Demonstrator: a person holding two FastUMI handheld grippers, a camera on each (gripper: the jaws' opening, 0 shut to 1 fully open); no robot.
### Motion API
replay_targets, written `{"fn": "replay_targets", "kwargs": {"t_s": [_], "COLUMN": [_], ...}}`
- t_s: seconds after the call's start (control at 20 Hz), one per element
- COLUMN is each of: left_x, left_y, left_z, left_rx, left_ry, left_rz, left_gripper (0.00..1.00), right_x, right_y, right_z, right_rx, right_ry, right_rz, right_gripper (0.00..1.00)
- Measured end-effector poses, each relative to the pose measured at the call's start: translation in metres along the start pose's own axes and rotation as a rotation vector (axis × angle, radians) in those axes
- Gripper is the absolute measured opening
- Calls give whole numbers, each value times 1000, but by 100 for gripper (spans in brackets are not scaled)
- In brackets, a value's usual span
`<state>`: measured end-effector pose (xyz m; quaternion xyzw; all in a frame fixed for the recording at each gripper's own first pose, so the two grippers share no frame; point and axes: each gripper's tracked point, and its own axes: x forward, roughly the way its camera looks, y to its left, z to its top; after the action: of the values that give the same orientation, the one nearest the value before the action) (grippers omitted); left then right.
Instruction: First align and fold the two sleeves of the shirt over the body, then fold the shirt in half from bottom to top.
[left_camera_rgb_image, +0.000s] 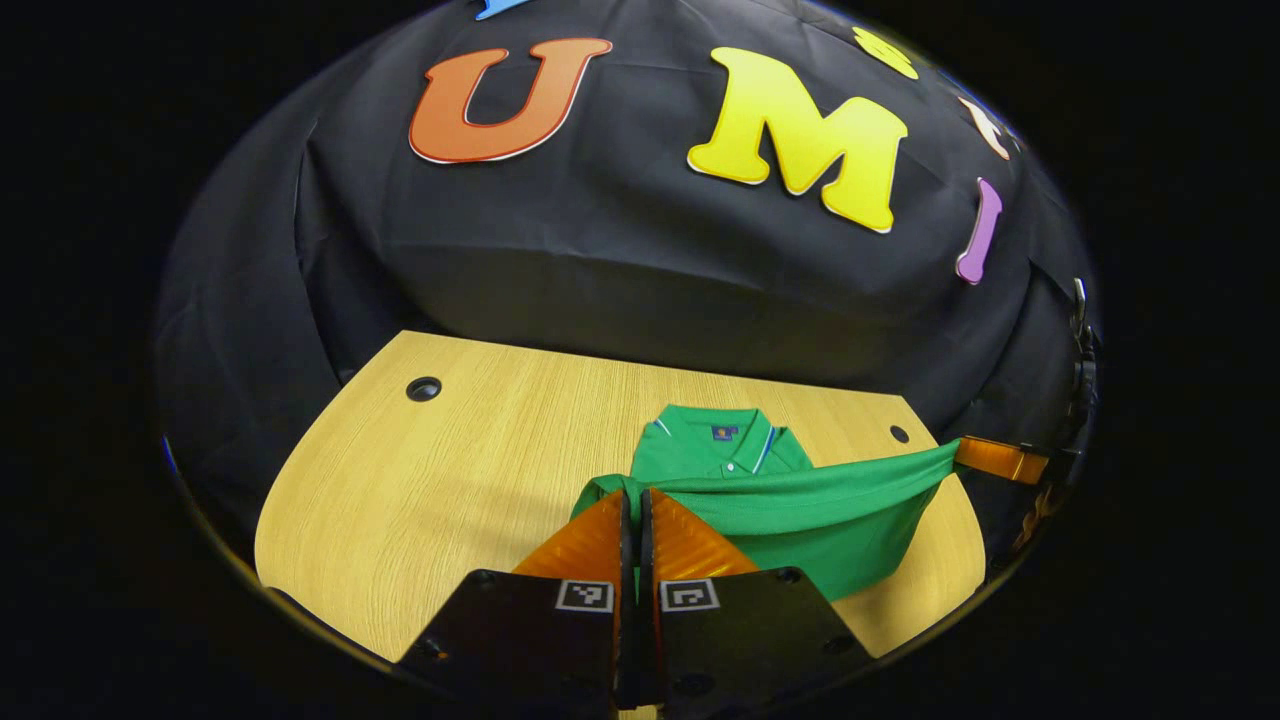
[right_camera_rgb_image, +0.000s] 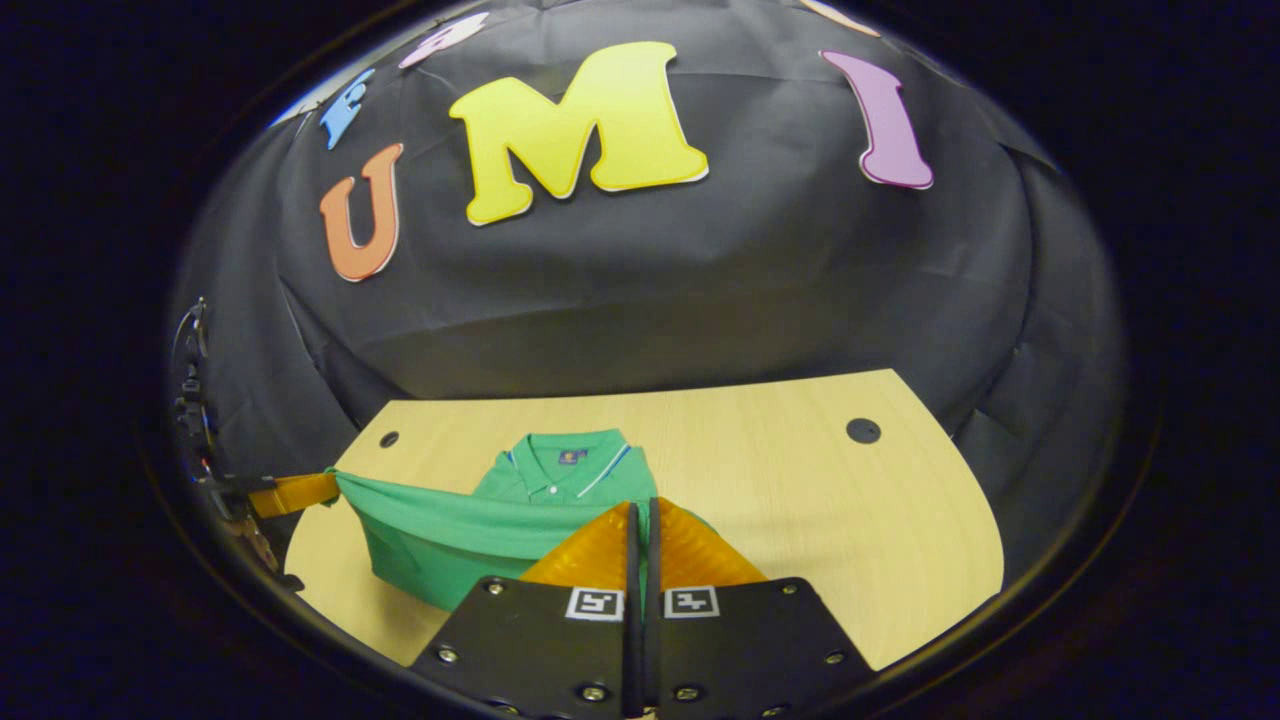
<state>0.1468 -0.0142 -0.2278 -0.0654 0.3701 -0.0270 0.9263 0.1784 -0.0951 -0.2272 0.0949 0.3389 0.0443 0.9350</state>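
Green polo shirt (left_camera_rgb_image: 770, 500) lying on the pale wood-grain surface (left_camera_rgb_image: 420, 500), collar toward the booth wall, bottom hem raised off the wood and stretched into a taut band between 2 sets of tongs. Left tongs (left_camera_rgb_image: 636, 497) pressed together, pinching 1 hem corner, cloth bunched right at the tips. Right tongs (right_camera_rgb_image: 641, 510) likewise drawn together on the opposite corner, a sliver of green showing between the fingers. Same right tongs seen from the left gripper view at the far end of the band (left_camera_rgb_image: 1000, 460); left tongs seen from the right gripper view (right_camera_rgb_image: 292, 493) at the other end.

Held this way, apparently, to keep the hem straight and level for the bottom-to-top fold: a grip at each corner spreads the edge and stops the middle sagging much. No sleeves sticking out at the sides of the body, so sleeve folds judged already done, half-fold under way, hem not yet at the collar.

Fabric: soft knit, matte, draping in a shallow curve under the lifted edge, hanging in a loose pocket below the band. Collar (right_camera_rgb_image: 565, 455) stiffer, flat, with thin pale stripes along the edges and a small dark label inside the neck. Surface smooth, fine straight grain, rounded corners, 2 round dark cable holes (right_camera_rgb_image: 863, 431) near the back.

Next move likely to call for equal travel of both corners toward the collar, to avoid a skewed edge.
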Motion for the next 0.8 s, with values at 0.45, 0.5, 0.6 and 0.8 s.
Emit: {"fn": "replay_targets", "kwargs": {"t_s": [0.45, 0.5, 0.6, 0.8], "left_x": [103, 115, 134, 163], "left_y": [10, 12, 18, 21], "left_z": [40, 34, 22, -3], "left_rx": [-19, -20, -20, -71], "left_ry": [-5, 8, 32, 77], "left_rz": [-8, -5, 3, -9], "left_gripper": [3, 3, 3, 3], "right_x": [99, 113, 134, 166], "right_y": [-9, -9, -11, -20], "right_z": [50, 45, 31, 4], "right_rx": [22, 19, 18, 23], "right_ry": [-36, -23, 6, 65], "right_rz": [3, 0, -3, -26], "right_gripper": [1, 1, 1, 1]}}
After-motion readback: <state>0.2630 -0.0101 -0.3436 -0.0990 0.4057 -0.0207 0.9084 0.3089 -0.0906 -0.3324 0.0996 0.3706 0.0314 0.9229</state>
